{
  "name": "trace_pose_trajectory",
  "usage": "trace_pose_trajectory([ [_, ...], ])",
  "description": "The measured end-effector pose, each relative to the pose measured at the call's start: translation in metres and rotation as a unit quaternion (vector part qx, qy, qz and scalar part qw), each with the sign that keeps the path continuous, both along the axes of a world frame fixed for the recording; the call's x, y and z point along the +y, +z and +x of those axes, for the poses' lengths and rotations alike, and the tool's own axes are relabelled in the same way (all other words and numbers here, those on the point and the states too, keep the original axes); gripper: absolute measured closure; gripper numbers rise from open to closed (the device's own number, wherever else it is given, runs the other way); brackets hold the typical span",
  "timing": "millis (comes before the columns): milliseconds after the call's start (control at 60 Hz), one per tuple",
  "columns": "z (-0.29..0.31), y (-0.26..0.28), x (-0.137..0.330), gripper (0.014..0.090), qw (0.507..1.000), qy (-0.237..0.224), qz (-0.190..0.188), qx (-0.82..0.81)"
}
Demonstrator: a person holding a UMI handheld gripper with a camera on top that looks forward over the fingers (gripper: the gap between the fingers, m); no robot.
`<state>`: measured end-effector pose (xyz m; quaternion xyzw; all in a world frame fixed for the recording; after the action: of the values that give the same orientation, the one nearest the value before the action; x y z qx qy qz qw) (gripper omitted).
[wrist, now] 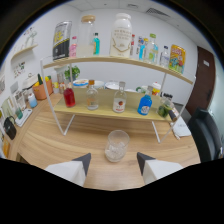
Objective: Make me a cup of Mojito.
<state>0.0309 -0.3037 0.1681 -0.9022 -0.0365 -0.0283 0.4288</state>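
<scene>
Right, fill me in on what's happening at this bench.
A person is holding hand-held tongs over a wooden table, aimed at a clear glass that stands just ahead of the open tips, apparently with ice in it. Nothing is gripped. Beyond the glass, a two-level shelf carries bottles: a red bottle, two clear ones, a blue bottle, with larger jars on the upper level. No pouring is under way.

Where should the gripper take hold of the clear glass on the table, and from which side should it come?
Probably grip the glass on its side wall, about mid-height, coming straight forward and level. It stands upright on the table, just ahead of the open gripper, in line with the gap between the fingers. Its round wall suits one finger on each side, and it seems to hold ice, so keep it upright.
</scene>
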Motion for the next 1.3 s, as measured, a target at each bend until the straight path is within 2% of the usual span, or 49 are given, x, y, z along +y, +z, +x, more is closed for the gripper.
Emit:
trace_pose_trajectory([
  [200,-0.007,0.005,-0.013,0.0187,1.000,0.006,0.013,-0.003],
  [317,-0.007,-0.001,-0.036,0.0186,1.000,0.009,0.008,0.003],
  [400,0.004,-0.004,-0.051,0.0184,1.000,0.009,0.005,0.010],
  [500,0.037,0.006,-0.052,0.0188,1.000,0.003,0.021,-0.007],
  [633,0.085,0.030,-0.024,0.0183,0.999,-0.012,0.040,-0.015],
  [867,0.149,0.058,0.060,0.0185,0.997,-0.021,0.068,-0.005],
  [1133,0.183,0.029,0.126,0.0187,0.999,-0.018,0.034,0.009],
  [1200,0.185,0.020,0.134,0.0224,1.000,-0.016,0.022,0.008],
  [1300,0.189,0.009,0.142,0.0338,1.000,-0.014,0.009,0.008],
])
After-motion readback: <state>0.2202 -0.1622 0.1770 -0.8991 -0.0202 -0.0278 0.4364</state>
